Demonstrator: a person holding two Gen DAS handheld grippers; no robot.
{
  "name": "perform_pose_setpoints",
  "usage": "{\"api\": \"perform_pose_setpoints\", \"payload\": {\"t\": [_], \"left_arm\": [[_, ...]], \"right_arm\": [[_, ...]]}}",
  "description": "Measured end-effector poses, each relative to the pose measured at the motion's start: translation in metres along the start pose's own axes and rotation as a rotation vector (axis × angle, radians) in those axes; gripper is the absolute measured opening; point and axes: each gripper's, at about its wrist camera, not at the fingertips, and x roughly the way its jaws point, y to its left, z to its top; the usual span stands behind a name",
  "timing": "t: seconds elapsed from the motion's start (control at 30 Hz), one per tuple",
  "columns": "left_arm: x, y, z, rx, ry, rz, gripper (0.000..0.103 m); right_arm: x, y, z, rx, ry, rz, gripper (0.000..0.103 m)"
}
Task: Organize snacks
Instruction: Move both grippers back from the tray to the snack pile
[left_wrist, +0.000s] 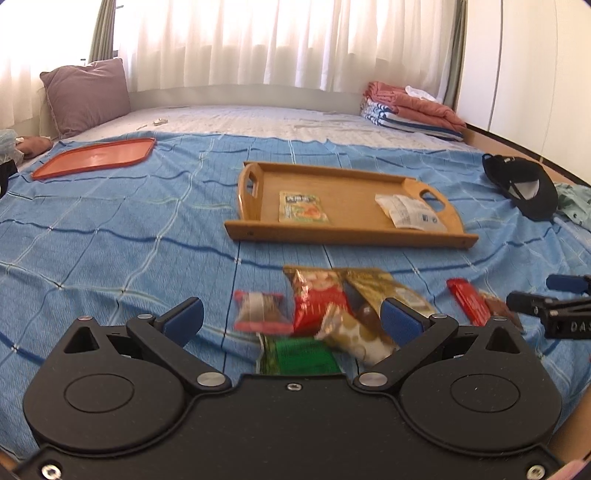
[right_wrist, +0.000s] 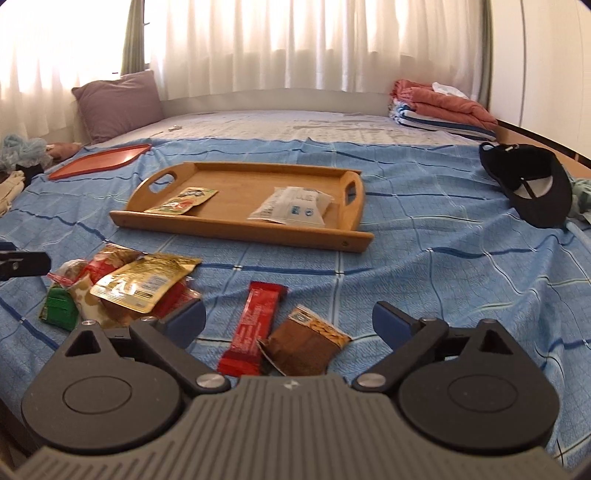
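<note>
Both tongs spread wide and empty: the left gripper (left_wrist: 291, 319) hangs over a jumbled heap of snack packets (left_wrist: 325, 314) on the blue checked bedspread (left_wrist: 110, 240), a red foil bag (left_wrist: 317, 299) and a gold foil pouch (left_wrist: 384, 288) on top. The right gripper (right_wrist: 289, 320) is low over a red wrapped bar (right_wrist: 253, 326) touching a brown nut packet (right_wrist: 306, 343). At twelve o'clock sits the shallow wooden tray with cut-out handles (right_wrist: 236, 230), holding a green-and-orange sachet (right_wrist: 183, 199) and a white printed packet (right_wrist: 291, 210), well apart.
</note>
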Motion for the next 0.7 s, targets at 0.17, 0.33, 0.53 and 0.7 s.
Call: {"api": "perform_pose_setpoints", "payload": {"t": [0.17,0.33,0.53,0.7], "left_arm": [[0.005,-0.004,-0.011,0.008,0.035,-0.027,0.090],[0.007,-0.009,-0.018,0.025,0.039,-0.004,0.076],[0.009,-0.017,-0.028,0.070,0.045,0.012,0.072],[0.014,-0.021,-0.033,0.083,0.043,0.032,0.071]], "right_arm": [[0.000,0.001,-0.009,-0.018,-0.021,-0.056,0.095],[0.004,0.000,-0.014,0.012,-0.017,-0.058,0.089],[0.008,0.002,-0.020,0.019,-0.007,-0.063,0.083],[0.012,0.001,-0.024,0.028,0.018,-0.070,0.081]]}}
